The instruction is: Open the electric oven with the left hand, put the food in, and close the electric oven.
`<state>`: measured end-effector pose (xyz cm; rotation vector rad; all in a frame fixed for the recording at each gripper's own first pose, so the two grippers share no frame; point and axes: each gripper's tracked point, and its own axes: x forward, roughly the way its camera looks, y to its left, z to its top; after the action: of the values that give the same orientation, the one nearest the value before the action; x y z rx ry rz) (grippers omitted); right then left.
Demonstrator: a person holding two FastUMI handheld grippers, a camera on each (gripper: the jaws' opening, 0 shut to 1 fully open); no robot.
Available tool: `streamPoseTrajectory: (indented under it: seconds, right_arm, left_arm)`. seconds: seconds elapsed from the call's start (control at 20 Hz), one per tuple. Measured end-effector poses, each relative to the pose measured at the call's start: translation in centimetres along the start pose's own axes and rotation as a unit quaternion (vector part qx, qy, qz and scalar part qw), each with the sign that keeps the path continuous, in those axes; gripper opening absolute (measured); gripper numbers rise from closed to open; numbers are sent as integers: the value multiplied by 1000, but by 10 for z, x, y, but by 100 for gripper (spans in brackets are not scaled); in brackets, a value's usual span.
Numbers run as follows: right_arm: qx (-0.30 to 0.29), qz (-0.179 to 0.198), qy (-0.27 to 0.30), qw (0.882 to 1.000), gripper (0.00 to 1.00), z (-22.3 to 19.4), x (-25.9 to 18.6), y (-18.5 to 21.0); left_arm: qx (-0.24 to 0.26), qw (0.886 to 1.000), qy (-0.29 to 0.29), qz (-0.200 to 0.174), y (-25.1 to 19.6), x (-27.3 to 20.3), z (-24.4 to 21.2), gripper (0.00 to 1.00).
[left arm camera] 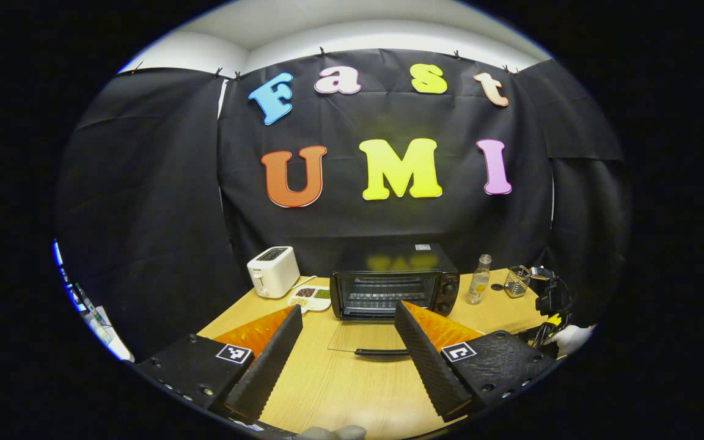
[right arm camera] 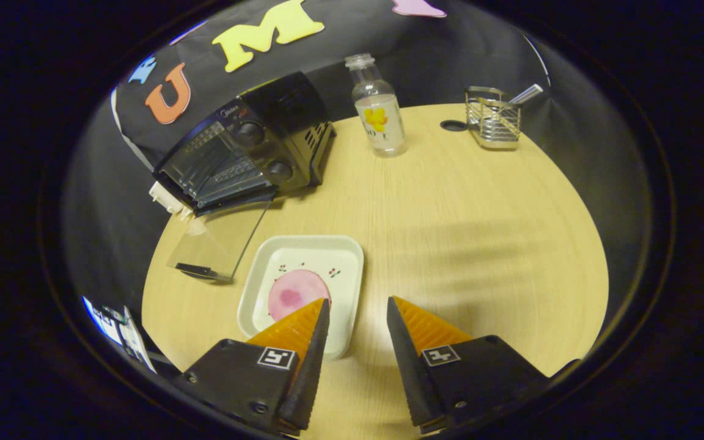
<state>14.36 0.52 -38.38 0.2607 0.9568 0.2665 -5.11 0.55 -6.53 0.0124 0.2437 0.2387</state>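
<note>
Right hand-held gripper — food just left.

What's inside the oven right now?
The oven door lies open; a bare wire rack shows inside, no food visible. The back below the rack is too dark to tell.

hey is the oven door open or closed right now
Open. The oven has its glass door folded down flat onto the table, handle toward the camera, with the wire rack inside exposed. The right gripper view shows the same.
</note>
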Motion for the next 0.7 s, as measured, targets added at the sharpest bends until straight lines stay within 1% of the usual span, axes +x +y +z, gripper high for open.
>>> streamPoseTrajectory:
  seconds: [0.1,0.2,0.25,0.3,0.35,0.4,0.45,0.5,0.55,0.6,0.65,0.7]
  right_arm:
    - [1,9,16,1000,53,-1,10,3]
    - [13,15,33,999,50,-1,18,6]
    - [24,21,38,999,41,1,20,9]
    - [36,22,45,998,36,1,22,10]
    - [49,17,51,997,25,2,24,7]
    - [57,10,59,997,22,2,25,6]
    - [60,4,66,996,13,4,25,5]
    - [58,-1,74,996,11,3,25,4]
    - [52,-4,83,995,5,3,25,3]
    - [47,-9,91,995,4,3,24,2]
    - [46,-14,98,994,1,2,24,1]
    - [52,-19,103,993,8,4,24,-2]
  left_arm:
    - [-2,1000,5,13,-1,-5,0,97]
    - [0,1000,6,25,-1,-10,1,97]
    - [2,1000,4,31,0,-13,2,97]
    - [3,999,1,36,1,-15,4,97]
    - [4,999,2,43,2,-16,5,97]
    - [3,999,1,48,4,-18,4,97]
    - [1,999,1,54,5,-21,5,97]
    - [-1,998,-1,61,7,-23,6,97]
    - [-3,998,-1,66,10,-25,7,97]
    - [-4,997,-1,72,12,-27,7,100]
    - [-6,997,-2,77,14,-28,5,97]
    - [-8,997,-1,80,13,-27,5,97]
